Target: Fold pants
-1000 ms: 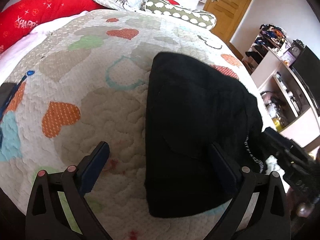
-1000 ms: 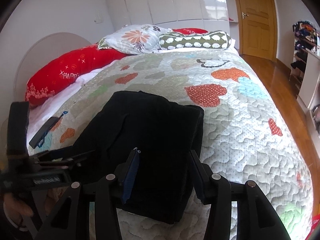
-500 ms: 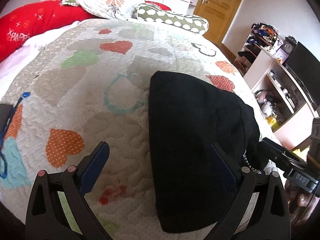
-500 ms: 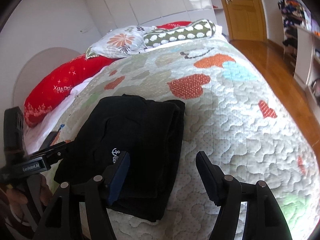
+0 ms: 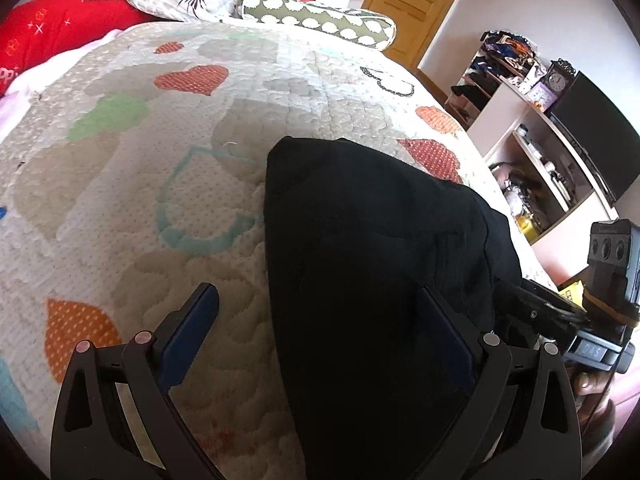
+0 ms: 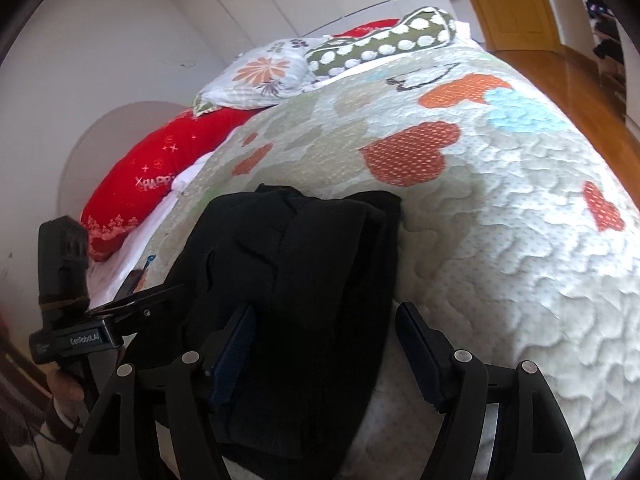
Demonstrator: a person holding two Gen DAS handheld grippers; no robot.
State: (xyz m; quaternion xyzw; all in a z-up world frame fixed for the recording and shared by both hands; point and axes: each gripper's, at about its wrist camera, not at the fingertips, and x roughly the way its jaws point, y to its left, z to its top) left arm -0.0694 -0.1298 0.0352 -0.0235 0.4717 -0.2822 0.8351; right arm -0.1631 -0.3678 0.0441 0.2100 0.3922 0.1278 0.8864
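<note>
The black pants lie folded into a compact bundle on the heart-patterned quilt, near its front edge. They also show in the right wrist view, with a folded ridge on top. My left gripper is open, its right finger over the bundle and its left finger over the quilt. My right gripper is open and astride the bundle's near right edge. Neither grips the cloth. Each gripper shows in the other's view, the right one at the bundle's right and the left one at its left.
Red, floral and green dotted pillows lie at the bed's head. A wooden door and wood floor are beyond. White shelves with clutter and a dark screen stand to the right of the bed.
Both grippers have drawn back and tilted up away from the folded pants. The bundle itself has stayed in place on the quilt.
</note>
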